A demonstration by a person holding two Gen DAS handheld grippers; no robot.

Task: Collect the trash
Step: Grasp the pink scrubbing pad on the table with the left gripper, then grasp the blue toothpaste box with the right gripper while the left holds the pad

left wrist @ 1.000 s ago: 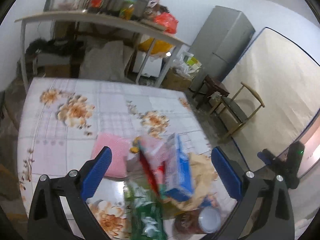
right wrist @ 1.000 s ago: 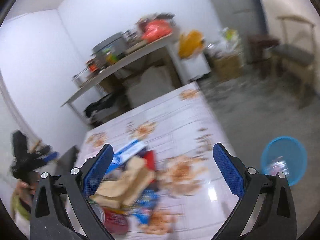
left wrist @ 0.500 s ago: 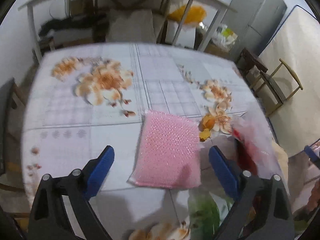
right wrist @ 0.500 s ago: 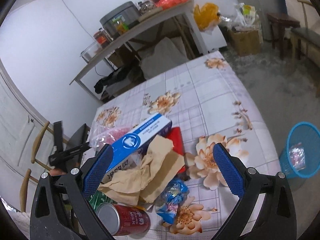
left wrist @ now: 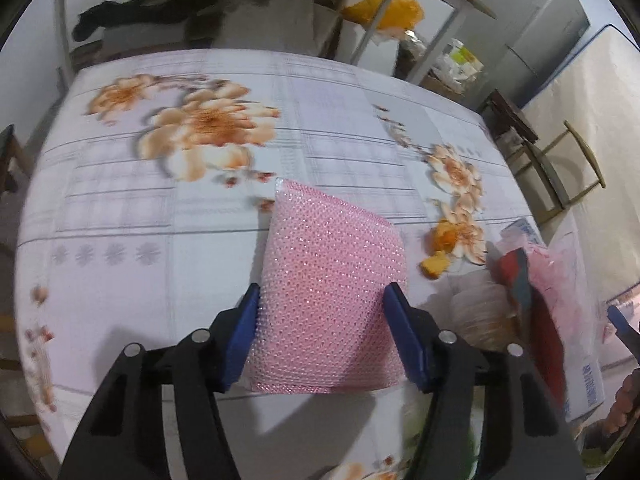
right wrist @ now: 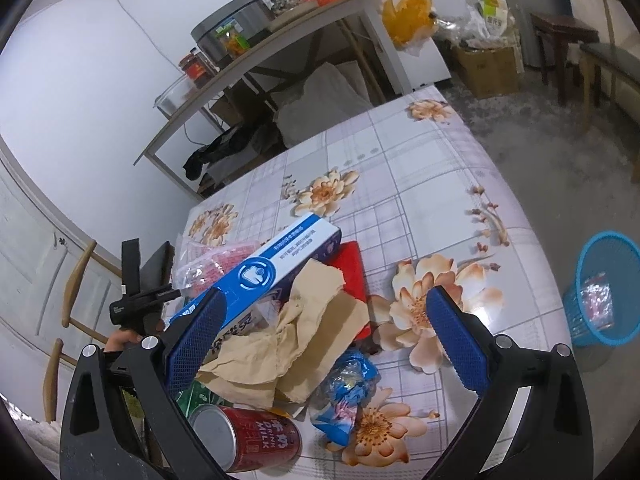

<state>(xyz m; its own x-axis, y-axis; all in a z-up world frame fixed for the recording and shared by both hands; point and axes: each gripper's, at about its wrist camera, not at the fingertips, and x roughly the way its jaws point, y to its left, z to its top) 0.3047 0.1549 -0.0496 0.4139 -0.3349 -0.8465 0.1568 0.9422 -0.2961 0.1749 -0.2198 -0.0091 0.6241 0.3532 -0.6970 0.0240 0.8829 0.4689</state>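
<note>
Closing in on a pink sponge pad (left wrist: 332,280), the left gripper (left wrist: 326,344) has its two blue pads against the pad's side edges near the near end, with the jaws partway shut and just drawn inward; the pad is squeezed between them and bows up slightly. It lies on the flowered tablecloth (left wrist: 160,264), its long axis running away from the gripper toward the far side of the table, the far corner tipped a little leftward. Its surface is pink, covered in small glittering bumps, with a rectangular outline.

Right of it sits a heap of rubbish: a clear plastic bag (left wrist: 556,264) with red inside and bits of orange peel (left wrist: 434,266).

The right gripper (right wrist: 328,340) hangs with jaws wide apart, gripping nothing, above the heap: crumpled brown paper (right wrist: 296,336), a blue and white box (right wrist: 260,272), a red can (right wrist: 248,440) on its side and a blue wrapper (right wrist: 344,396). A blue basket (right wrist: 604,288) stands on the floor beyond the table's edge.
</note>
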